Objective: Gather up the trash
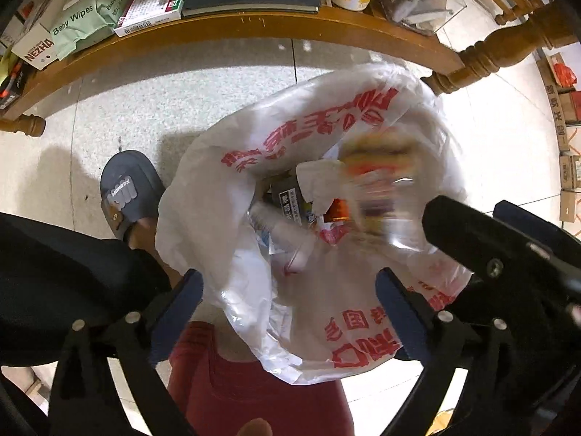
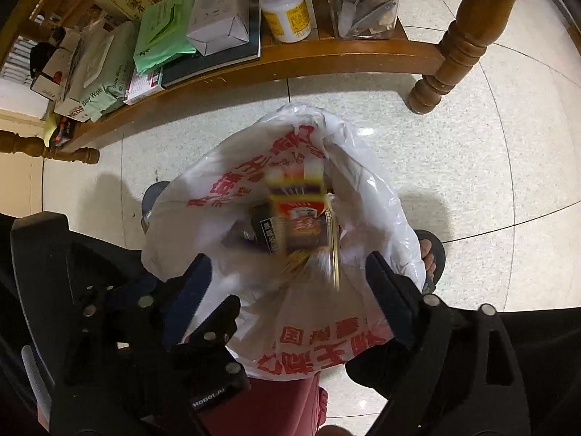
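both wrist views look steeply down, close above shared plastic bag (image 1: pixel 290 189)

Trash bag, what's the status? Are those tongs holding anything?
Left tongs open, right tongs open, both above the bag mouth. Blurred yellow-red packet over the white trash bag. Nothing blocking.

— What do we have underfoot?
— We stand on a pale speckled tile floor (image 2: pixel 454 167) with dark grout lines; our grey slipper (image 1: pixel 129 190) is planted on it, and a turned wooden leg (image 2: pixel 450 58) rests on it too.
— And the low wooden shelf (image 1: pixel 254 31)?
— We see Baby Wipes packs (image 1: pixel 81 23), a green pouch (image 2: pixel 163 34), a white carton (image 2: pixel 221 11) lying on dark books (image 1: pixel 250 0), a white bottle with a yellow label (image 2: pixel 287 9) and a clear plastic container (image 2: pixel 363 3).
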### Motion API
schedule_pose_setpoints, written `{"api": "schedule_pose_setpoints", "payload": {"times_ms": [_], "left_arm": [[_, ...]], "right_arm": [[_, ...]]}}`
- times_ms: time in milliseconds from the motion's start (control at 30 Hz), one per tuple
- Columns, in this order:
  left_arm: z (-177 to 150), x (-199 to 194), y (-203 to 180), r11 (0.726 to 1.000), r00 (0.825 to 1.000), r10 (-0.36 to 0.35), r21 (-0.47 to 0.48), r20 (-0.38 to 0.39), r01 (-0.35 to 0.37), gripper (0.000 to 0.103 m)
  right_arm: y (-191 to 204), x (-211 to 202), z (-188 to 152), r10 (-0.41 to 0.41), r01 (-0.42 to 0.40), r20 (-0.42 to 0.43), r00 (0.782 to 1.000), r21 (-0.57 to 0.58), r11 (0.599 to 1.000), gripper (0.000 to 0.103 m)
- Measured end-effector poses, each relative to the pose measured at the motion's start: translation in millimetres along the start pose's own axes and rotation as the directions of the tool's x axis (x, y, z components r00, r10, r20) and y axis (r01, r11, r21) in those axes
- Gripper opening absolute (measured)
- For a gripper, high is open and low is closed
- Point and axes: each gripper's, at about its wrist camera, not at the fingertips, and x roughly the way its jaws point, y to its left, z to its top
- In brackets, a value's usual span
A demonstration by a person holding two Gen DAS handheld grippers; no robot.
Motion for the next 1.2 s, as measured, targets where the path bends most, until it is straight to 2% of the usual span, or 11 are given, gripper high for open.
{"api": "schedule_pose_setpoints", "payload": {"times_ms": [200, 400, 467, 600, 833, 1033, 1200], "left_arm": [[0, -7, 2, 1.000, 1.000, -0.005, -0.010, 0.022, 0.005, 0.095], [-1, -24, 1, 1.000, 0.998, 0.007, -0.008, 0.070, -0.007, 0.095], [0, -29, 1, 1.000, 0.996, 0.007, -0.011, 0.085, -0.006, 0.095], [1, -47, 4, 1.000, 0.991, 0.009, -0.023, 0.135, -0.006, 0.095], [2, -75, 10, 0.999, 0.977, 0.032, -0.031, 0.209, -0.026, 0.095], [3, -113, 16, 0.999, 0.956, 0.035, -0.014, 0.292, -0.032, 0.095], [-1, -155, 21, 0.998, 0.926, 0.049, 0.008, 0.374, -0.055, 0.095]], "right_arm": [[-4, -6, 0, -0.001, 0.001, 0.024, 1.000, 0.019, 1.000, 0.092], [-12, -23, 0, 0.029, -0.034, 0.070, 0.997, 0.065, 0.997, 0.095], [-12, -30, -1, 0.013, -0.019, 0.089, 0.996, 0.062, 0.998, 0.096], [-10, -45, -3, -0.021, 0.016, 0.133, 0.991, 0.039, 0.999, 0.096], [-12, -65, -3, -0.002, -0.005, 0.148, 0.989, 0.049, 0.999, 0.096], [-9, -104, -5, 0.018, -0.026, 0.188, 0.982, 0.041, 0.999, 0.096], [0, -154, -5, 0.027, -0.030, 0.263, 0.964, 0.006, 1.000, 0.096]]}}
